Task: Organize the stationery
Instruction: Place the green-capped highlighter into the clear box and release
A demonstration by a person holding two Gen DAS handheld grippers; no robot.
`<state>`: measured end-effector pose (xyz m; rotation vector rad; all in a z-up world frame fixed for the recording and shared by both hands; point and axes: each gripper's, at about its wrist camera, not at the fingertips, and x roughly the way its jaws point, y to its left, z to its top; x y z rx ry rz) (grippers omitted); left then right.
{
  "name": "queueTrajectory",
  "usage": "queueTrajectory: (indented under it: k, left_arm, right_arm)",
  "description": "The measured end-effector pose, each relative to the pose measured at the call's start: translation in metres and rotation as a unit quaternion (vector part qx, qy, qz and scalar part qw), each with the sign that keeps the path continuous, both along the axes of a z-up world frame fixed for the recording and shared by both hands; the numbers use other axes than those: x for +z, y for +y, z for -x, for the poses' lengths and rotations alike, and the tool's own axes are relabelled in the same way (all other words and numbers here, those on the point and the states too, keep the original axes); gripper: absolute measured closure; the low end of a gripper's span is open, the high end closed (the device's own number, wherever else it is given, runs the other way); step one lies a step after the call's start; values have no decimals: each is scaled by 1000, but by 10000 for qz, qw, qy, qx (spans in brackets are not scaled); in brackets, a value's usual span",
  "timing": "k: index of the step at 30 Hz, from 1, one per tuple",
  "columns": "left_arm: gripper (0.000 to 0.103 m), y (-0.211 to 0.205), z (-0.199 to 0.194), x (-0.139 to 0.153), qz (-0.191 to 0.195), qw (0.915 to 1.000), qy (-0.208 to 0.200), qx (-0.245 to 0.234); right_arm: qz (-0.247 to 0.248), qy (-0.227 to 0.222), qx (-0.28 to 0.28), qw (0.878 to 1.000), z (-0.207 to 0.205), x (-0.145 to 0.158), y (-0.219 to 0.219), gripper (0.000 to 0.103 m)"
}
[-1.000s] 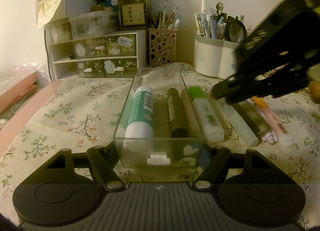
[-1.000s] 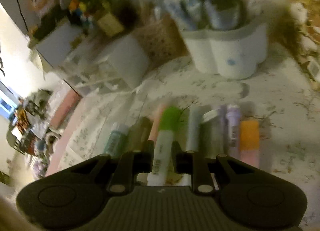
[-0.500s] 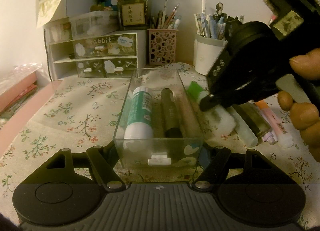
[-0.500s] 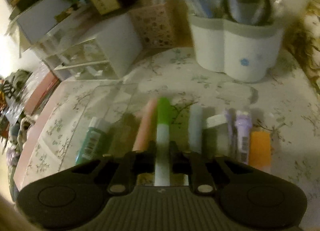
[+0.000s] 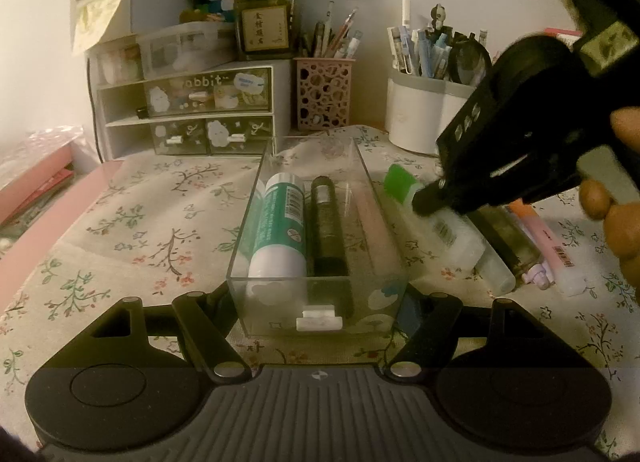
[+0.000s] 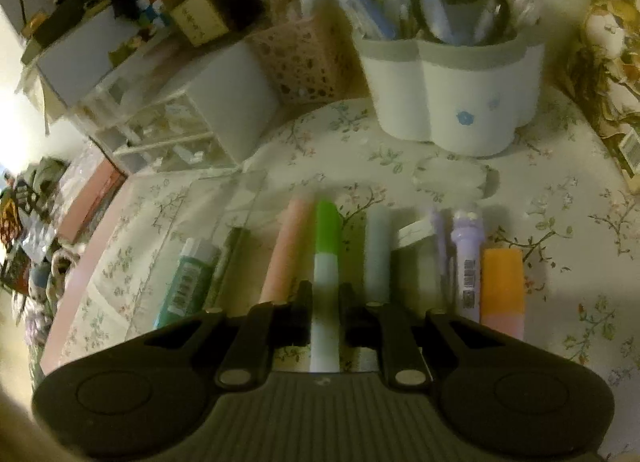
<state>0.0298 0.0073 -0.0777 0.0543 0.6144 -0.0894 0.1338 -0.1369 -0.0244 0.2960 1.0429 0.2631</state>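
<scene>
A clear plastic tray (image 5: pixel 316 302) on the floral tabletop (image 5: pixel 132 230) is gripped at its near end by the left tongs (image 5: pixel 318 316). Just right of the tray, a green-capped highlighter (image 6: pixel 326 262) is pinched by the right tongs (image 6: pixel 325 314), among other markers lying beside the tray.

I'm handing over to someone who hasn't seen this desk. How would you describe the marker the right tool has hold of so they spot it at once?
Find the clear tray on the floral cloth; markers lie in a row just right of it. The one nearest the tray, pinched in the right tool, is the green-capped marker, the only one with a bright green cap on a white barrel.
</scene>
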Motion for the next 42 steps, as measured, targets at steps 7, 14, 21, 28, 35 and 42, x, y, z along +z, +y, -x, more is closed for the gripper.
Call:
queueTrajectory:
  k: [7, 14, 21, 28, 35, 42]
  left_arm:
    - [30, 0, 0, 0, 4, 10000, 1, 2]
    - [29, 0, 0, 0, 0, 10000, 0, 0]
    - [29, -1, 0, 0, 2, 10000, 0, -15]
    - [29, -2, -1, 0, 1, 10000, -1, -46]
    - [29, -1, -1, 0, 6, 10000, 0, -50]
    - [29, -1, -1, 0, 10, 10000, 0, -45]
  right_arm:
    - [-906, -144, -399, 9950, 11, 32, -15, 100]
    - [-765, 97, -39, 9970, 6, 43, 26, 100]
    - [-410, 399, 78, 9983, -3, 35, 48, 100]
    - [58, 363, 289, 9989, -1, 35, 65, 99]
    - [-244, 326, 317, 9987, -1, 36, 52, 99]
    - [-577, -27, 8, 9983, 3, 46, 21, 99]
